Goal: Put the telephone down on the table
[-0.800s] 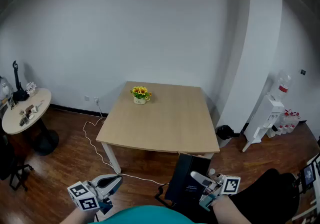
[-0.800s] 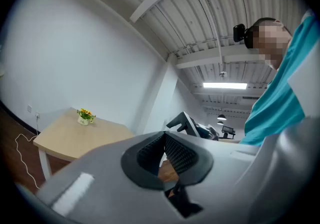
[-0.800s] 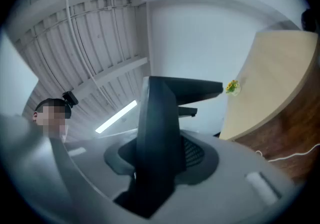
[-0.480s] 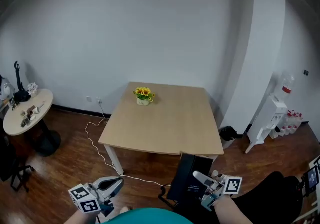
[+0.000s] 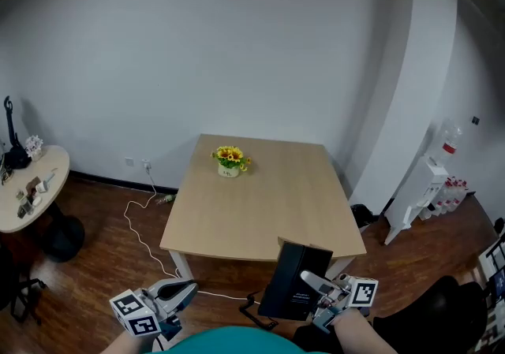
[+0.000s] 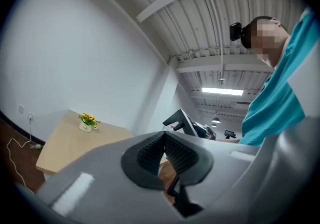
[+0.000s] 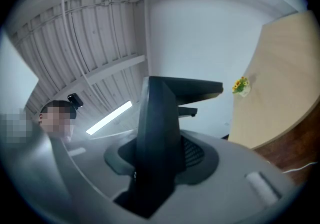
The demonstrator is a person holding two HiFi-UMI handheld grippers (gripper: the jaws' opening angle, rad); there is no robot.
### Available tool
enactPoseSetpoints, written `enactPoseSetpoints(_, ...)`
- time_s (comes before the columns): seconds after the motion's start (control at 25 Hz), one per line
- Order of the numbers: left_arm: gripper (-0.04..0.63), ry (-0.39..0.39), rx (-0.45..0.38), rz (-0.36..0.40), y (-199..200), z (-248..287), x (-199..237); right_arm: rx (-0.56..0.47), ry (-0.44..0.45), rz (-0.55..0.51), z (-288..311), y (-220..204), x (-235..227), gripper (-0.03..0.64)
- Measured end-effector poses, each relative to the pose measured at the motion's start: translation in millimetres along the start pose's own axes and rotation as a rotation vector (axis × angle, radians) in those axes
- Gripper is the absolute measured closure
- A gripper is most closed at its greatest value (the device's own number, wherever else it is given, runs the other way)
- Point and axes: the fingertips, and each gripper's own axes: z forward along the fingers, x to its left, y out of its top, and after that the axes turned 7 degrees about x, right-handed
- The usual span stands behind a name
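The black telephone (image 5: 294,281) stands on edge in the air, just before the near edge of the light wooden table (image 5: 260,203). My right gripper (image 5: 309,281) is shut on it. In the right gripper view the telephone (image 7: 157,133) rises between the jaws as a dark slab. A black coiled cord (image 5: 254,314) hangs from its lower left. My left gripper (image 5: 186,289) is low at the left, shut with nothing between its pads (image 6: 175,150). From it I see the telephone (image 6: 180,120) to the right and a piece of the cord (image 6: 173,186) below.
A white pot of yellow flowers (image 5: 229,162) stands at the table's far left. A white cable (image 5: 136,222) trails over the wooden floor. A round side table (image 5: 31,191) with small items is at left. At right are a white water dispenser (image 5: 422,187) and a wall pillar (image 5: 402,84).
The view has shifted toward the table, which now looks closer and sits higher behind the telephone. Both grippers keep their grip and their places relative to me.
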Motion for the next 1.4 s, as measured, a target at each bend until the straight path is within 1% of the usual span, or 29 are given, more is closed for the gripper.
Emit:
enactPoseSetpoints(0.16,0.589,-0.007,0.009,-0.005,19.2,-17.4,50.6,-0.031,-0.002,0.000,49.6,11.8,-18.0,0.457)
enactPoseSetpoints(0.32,0.589,0.002,0.004,-0.012,32.5,-32.8,92.7,-0.027,0.001,0.006,92.9,16.0,-35.9,0.457)
enactPoseSetpoints(0.48,0.590,0.022,-0.007,-0.034,37.1,-36.2,118.7,-0.004,-0.001,0.027,119.6,21.7,-55.0,0.457)
enactPoseSetpoints(0.64,0.589,0.049,0.001,-0.058,34.8,-24.6,136.8,0.017,0.003,0.045,129.3,36.5,-80.5,0.458)
enactPoseSetpoints(0.72,0.590,0.066,0.009,-0.063,35.7,-11.0,143.3,0.023,0.011,0.055,128.6,49.3,-96.7,0.458)
enactPoseSetpoints(0.88,0.589,0.112,0.028,-0.049,36.7,30.5,151.7,0.040,0.032,0.086,114.0,82.0,-136.6,0.457)
enactPoseSetpoints(1.0,0.589,0.180,0.019,-0.045,40.2,71.8,165.7,0.069,0.057,0.111,98.9,116.2,-175.6,0.457)
enactPoseSetpoints(1.12,0.589,0.244,-0.011,-0.068,46.6,115.6,176.7,0.128,0.070,0.118,85.8,152.2,-216.6,0.458)
enactPoseSetpoints(1.24,0.589,0.263,-0.008,-0.079,46.3,163.2,177.7,0.175,0.063,0.118,72.3,191.6,-255.8,0.457)
enactPoseSetpoints(1.4,0.589,0.289,0.009,-0.066,51.3,209.4,185.3,0.181,0.049,0.138,58.6,237.5,-307.1,0.457)
